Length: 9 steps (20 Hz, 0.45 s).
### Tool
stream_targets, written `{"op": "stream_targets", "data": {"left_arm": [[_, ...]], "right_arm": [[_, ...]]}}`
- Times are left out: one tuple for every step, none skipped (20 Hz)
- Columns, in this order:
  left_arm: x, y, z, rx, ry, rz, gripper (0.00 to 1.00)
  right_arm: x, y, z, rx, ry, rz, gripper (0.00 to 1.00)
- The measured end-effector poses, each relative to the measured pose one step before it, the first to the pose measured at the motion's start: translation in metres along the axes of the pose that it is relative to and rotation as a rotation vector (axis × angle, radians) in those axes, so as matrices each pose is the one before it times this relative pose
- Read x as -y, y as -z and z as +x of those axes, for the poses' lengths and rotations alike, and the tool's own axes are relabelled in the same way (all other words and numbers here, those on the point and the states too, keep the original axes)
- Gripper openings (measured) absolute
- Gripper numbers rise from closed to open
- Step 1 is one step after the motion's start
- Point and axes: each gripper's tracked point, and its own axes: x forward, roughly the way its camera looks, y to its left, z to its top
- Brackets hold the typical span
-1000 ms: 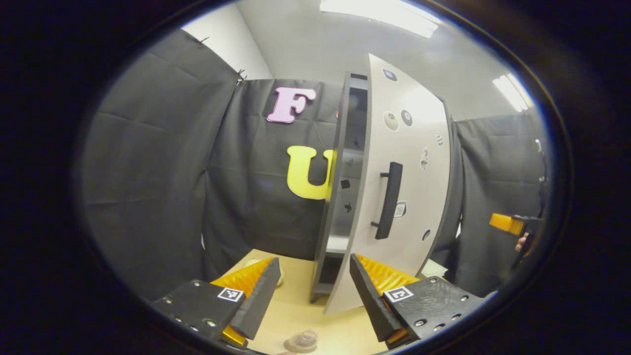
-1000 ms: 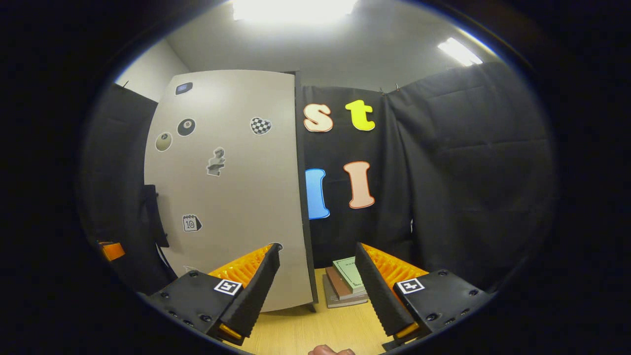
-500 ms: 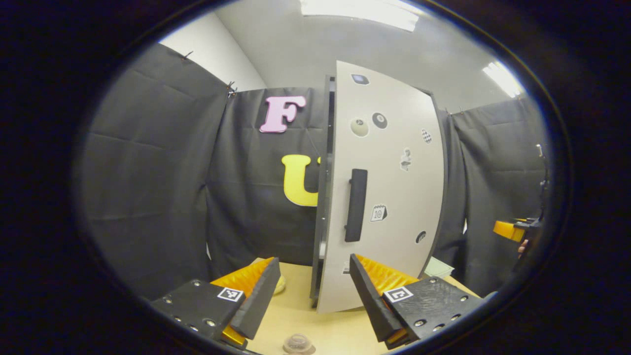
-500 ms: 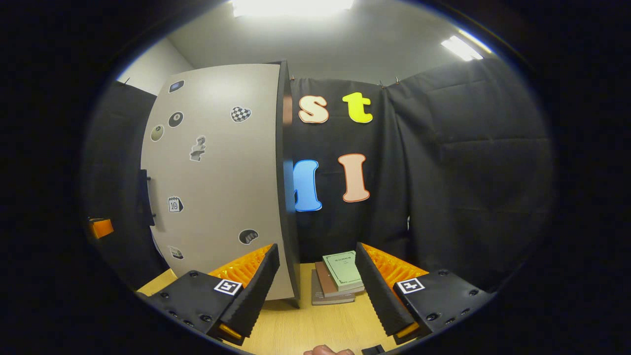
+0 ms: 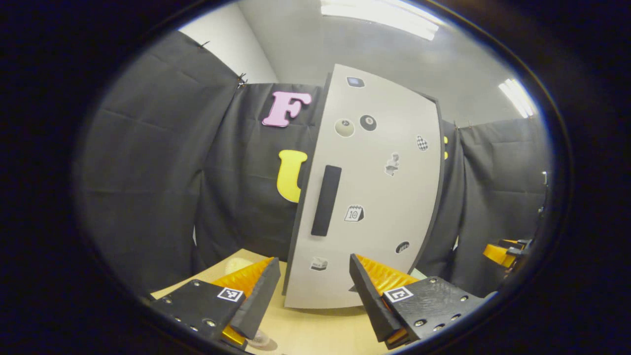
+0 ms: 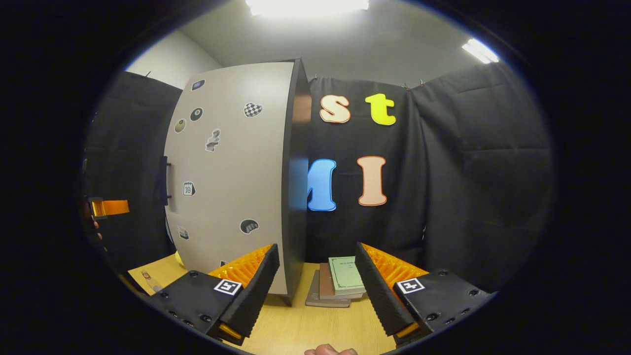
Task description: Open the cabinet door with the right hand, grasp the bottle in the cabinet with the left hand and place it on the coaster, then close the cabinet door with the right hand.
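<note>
Left gripper view is showing the door (image 5: 374,197) sitting flush against the cabinet; both grippers, left (image 5: 313,296) and right (image 6: 315,291), are hanging wide and empty, suggesting completion; bottle (image 5: 259,339) is standing at the table's (image 5: 320,330) near edge

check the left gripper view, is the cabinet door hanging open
No, the cabinet door sits flush on the cabinet front, with no gap showing beside its handle.
</note>
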Motion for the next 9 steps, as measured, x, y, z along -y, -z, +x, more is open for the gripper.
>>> {"op": "stream_targets", "data": {"left_arm": [[0.00103, -0.0015, 0.0006, -0.00257, -0.00212, -0.00347, 0.88], [-0.00131, -0.00205, -0.00021, -0.00191, -0.00466, 0.00911, 0.85], [-0.00174, -0.0062, 0.00037, 0.00287, -0.00555, 0.01806, 0.85], [-0.00105, -0.00631, 0.00145, 0.00552, -0.00654, 0.01507, 0.85], [-0.00154, -0.00708, 0.00179, 0.00873, -0.0009, 0.00446, 0.85], [-0.00189, -0.00662, -0.00107, 0.01189, -0.00237, -0.00053, 0.85], [-0.00249, -0.00594, -0.00016, 0.0115, -0.00166, 0.00749, 0.85], [-0.00445, -0.00341, -0.00187, 0.00699, -0.00562, 0.0186, 0.85], [-0.00443, -0.00215, 0.00073, 0.0024, -0.004, 0.02675, 0.84]], "right_arm": [[0.00043, -0.00022, -0.00018, -0.00083, -0.01375, -0.00777, 0.98], [0.00111, -0.00007, -0.00007, -0.00308, -0.00934, -0.00956, 0.98], [0.0007, -0.00034, 0.0004, -0.00376, -0.00294, -0.00919, 0.98], [0.00071, -0.00143, 0.00052, -0.00331, 0.00534, -0.00369, 0.98], [0.00082, -0.00264, 0.00119, 0.00062, 0.00851, 0.00477, 0.98], [-0.00062, -0.00204, 0.00075, -0.00062, 0.00875, 0.01193, 0.98], [-0.00373, -0.00249, 0.00191, -0.00081, 0.00711, 0.01315, 0.98], [-0.00246, -0.00242, 0.00207, -0.00207, 0.00868, 0.00909, 0.98], [-0.00149, -0.00289, 0.00206, -0.00214, 0.01059, 0.00456, 0.98]]}}
